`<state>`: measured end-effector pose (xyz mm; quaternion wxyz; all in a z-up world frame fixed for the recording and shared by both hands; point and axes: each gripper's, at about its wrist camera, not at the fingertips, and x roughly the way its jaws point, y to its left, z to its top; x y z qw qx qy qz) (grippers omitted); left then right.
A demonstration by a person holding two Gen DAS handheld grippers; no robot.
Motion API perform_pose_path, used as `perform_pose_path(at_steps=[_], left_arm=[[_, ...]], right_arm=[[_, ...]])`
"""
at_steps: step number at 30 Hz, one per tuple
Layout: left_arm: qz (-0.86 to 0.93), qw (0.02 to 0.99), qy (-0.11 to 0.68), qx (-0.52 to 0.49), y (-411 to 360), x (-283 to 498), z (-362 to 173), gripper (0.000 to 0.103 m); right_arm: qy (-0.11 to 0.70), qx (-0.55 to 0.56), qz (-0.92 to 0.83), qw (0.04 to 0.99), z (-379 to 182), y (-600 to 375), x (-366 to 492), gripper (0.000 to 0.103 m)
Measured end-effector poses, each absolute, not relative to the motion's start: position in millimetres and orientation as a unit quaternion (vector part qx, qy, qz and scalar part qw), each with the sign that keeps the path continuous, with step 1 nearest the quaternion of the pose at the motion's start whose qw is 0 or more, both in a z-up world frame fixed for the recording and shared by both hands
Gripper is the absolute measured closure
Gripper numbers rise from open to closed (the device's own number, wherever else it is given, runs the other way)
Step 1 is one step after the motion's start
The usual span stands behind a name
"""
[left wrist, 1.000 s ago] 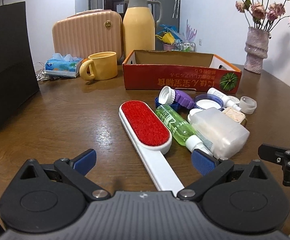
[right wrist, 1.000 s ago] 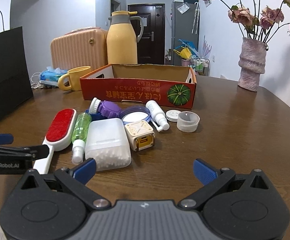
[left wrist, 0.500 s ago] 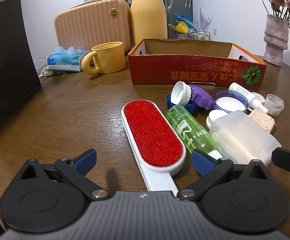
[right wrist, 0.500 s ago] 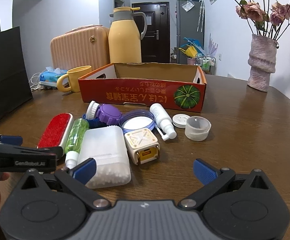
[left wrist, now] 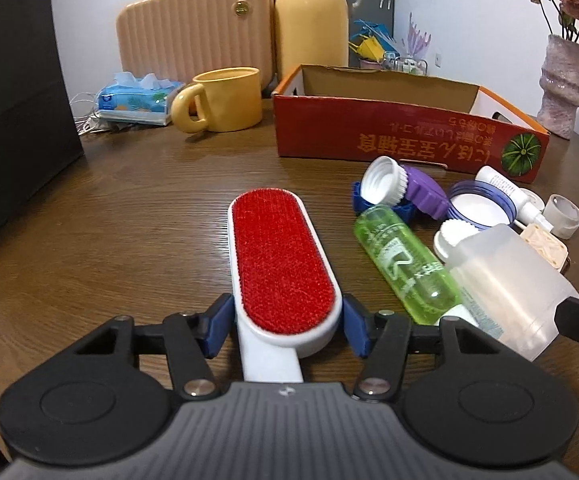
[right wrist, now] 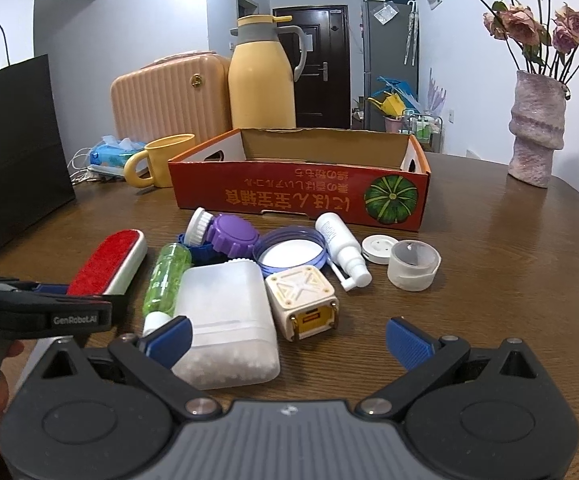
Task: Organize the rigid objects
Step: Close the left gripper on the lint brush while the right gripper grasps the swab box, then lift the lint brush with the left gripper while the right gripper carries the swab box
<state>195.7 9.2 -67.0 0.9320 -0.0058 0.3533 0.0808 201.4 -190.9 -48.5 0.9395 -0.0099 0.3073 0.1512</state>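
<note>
A white lint brush (left wrist: pixel 281 256) with a red pad lies on the wooden table (left wrist: pixel 129 216), handle toward me. My left gripper (left wrist: pixel 285 326) straddles the base of its head. Its jaws are closing, and both blue pads (left wrist: pixel 217 328) touch the brush's white sides. The right wrist view shows that gripper (right wrist: pixel 89 300) at the left, on the brush (right wrist: pixel 109 264). My right gripper (right wrist: pixel 289 338) hangs open over the table, just short of a translucent box (right wrist: pixel 225 320) and a cream cube (right wrist: pixel 301 304), holding nothing. A green bottle (left wrist: pixel 405 264) lies right of the brush.
An open red cardboard box (right wrist: pixel 297 192) stands behind a pile of caps, a white spray bottle (right wrist: pixel 341 248) and a clear cup (right wrist: pixel 413 266). A black bag (left wrist: pixel 13 100) stands at the left. A yellow mug (left wrist: pixel 225 100), thermos (left wrist: pixel 313 20), tissue pack (left wrist: pixel 137 96) and vase (right wrist: pixel 537 132) line the back.
My left gripper slid forward along the brush handle to the head, and its wide-open jaws closed in on the brush. The right gripper edged toward the pile.
</note>
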Motion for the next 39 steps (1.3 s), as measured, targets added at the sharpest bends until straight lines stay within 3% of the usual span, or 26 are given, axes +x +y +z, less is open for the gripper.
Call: perform_pose_path(at_steps=[11, 21, 29, 32, 39], left_arm=[[0.076, 0.947, 0.312, -0.005, 27, 169, -50, 0.045], [0.069, 0.953, 0.297, -0.005, 36, 151, -40, 0.045], [0.058, 0.955, 0.290, -0.002, 36, 140, -35, 0.045], [0.056, 0.956, 0.288, -0.002, 36, 136, -33, 0.045], [0.055, 0.957, 0.283, -0.003, 38, 128, -29, 0.045]], right_arm=[[0.299, -0.030, 0.170, 0.939, -46, -164, 205, 0.006], [0.305, -0.040, 0.187, 0.933, -49, -152, 212, 0.031], [0.309, -0.052, 0.189, 0.931, -52, -144, 214, 0.031], [0.316, -0.056, 0.194, 0.927, -54, -141, 213, 0.039], [0.333, -0.049, 0.192, 0.922, -64, -140, 219, 0.038]])
